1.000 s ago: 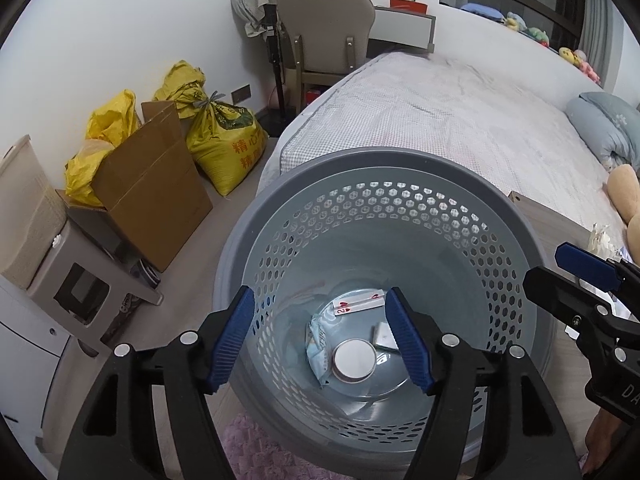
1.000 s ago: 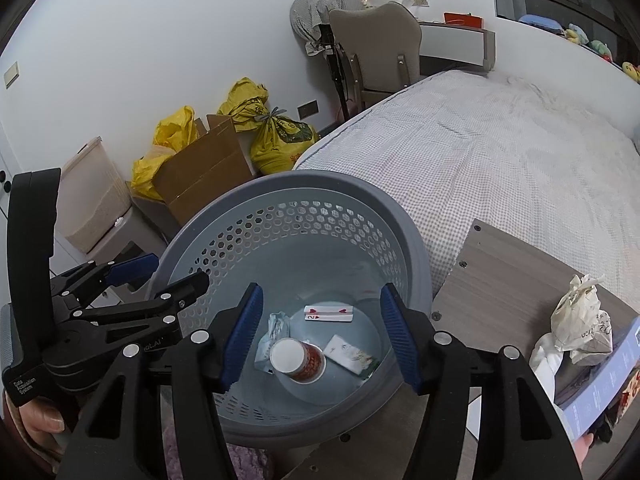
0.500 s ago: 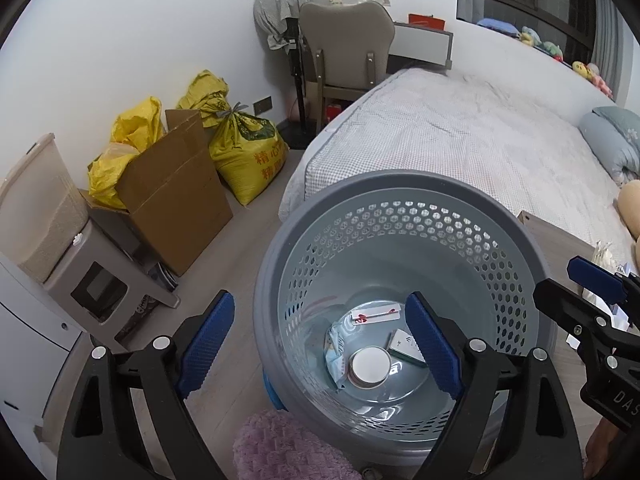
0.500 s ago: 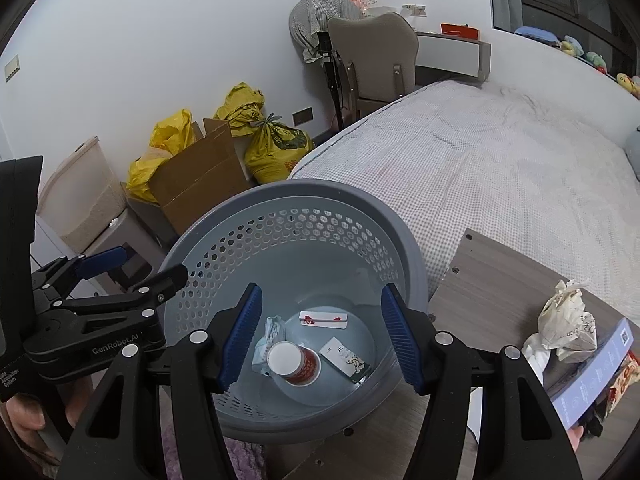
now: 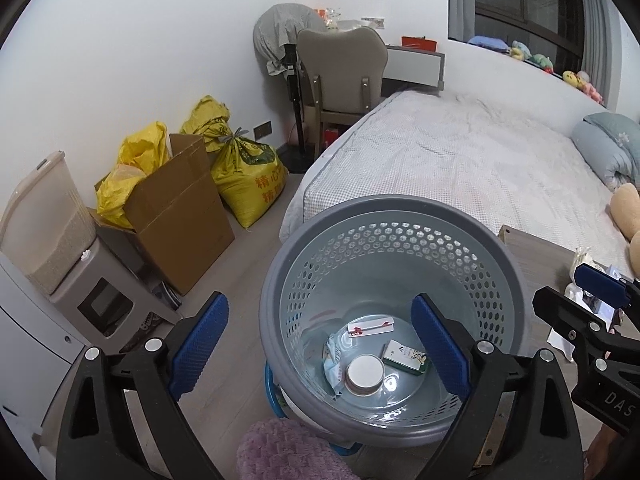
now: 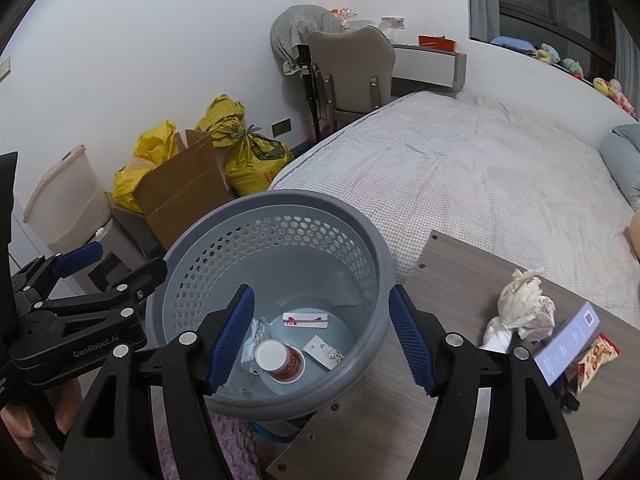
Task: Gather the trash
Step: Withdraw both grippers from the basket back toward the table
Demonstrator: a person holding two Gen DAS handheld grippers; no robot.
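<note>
A grey perforated bin [image 5: 384, 208] [image 6: 276, 204] stands beside a wooden table [image 6: 452, 272]. In it lie a paper cup [image 5: 365, 374] [image 6: 280, 360], a playing card [image 5: 370, 326] [image 6: 306, 319], a small box [image 5: 405, 356] [image 6: 324, 352] and a crumpled wrapper [image 5: 334, 364]. My left gripper [image 5: 320, 344] is open and empty above the bin. My right gripper [image 6: 320, 336] is open and empty above the bin too. On the table lie crumpled paper [image 6: 524, 306], a blue card [image 6: 568, 342] and a snack packet [image 6: 596, 356].
A bed [image 5: 460, 160] lies behind the bin. A cardboard box [image 5: 176, 216], yellow sacks [image 5: 248, 176] and a beige container [image 5: 44, 220] stand along the left wall. A chair [image 5: 344, 76] and desk are at the back. A pink fluffy thing [image 5: 288, 452] lies below the bin.
Both grippers have pulled up and back from the bin, so it looks smaller. The left gripper's jaws have opened wider. The trash in the bin has not moved.
</note>
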